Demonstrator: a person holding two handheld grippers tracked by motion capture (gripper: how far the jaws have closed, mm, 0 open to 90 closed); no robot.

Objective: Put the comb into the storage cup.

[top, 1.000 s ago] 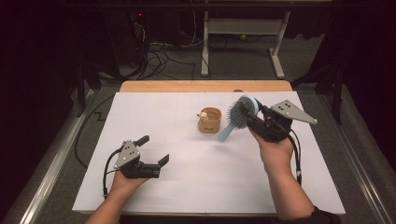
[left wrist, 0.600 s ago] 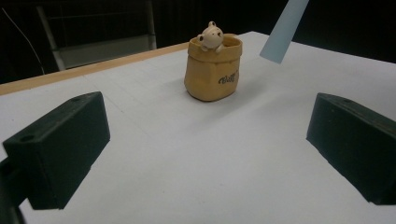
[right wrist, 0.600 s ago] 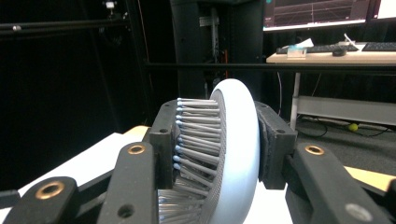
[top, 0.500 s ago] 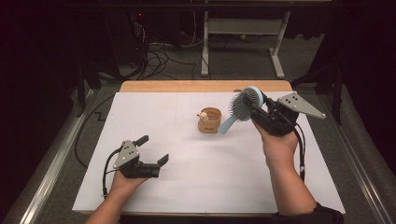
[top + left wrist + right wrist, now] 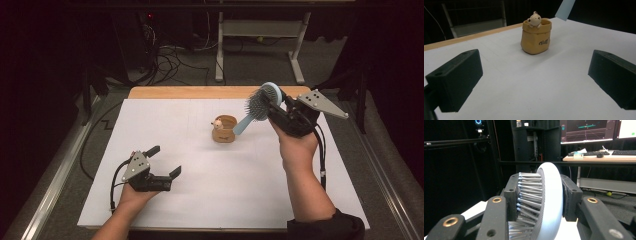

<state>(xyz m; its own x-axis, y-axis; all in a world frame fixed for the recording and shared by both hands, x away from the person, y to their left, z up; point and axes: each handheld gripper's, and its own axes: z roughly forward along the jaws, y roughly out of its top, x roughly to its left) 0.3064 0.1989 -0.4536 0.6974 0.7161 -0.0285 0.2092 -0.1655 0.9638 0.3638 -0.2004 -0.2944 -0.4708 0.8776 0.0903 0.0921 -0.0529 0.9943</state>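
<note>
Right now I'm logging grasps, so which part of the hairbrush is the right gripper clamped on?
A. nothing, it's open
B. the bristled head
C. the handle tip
B: the right gripper pinches the hairbrush across its bristled head, handle hanging free.

A white table [image 5: 210,195], tangled floor cables [image 5: 165,62] and lit monitors [image 5: 587,130].

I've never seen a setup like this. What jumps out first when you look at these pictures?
Most striking is the pale blue hairbrush, clamped by its bristled head in the right gripper and held up over the far right of the white table. Its handle slants down toward a small tan pouch-shaped pot with a tiny bear figure peeking over its rim, near the table's middle. At the near left, the left gripper rests with its fingers spread, holding nothing.
</note>
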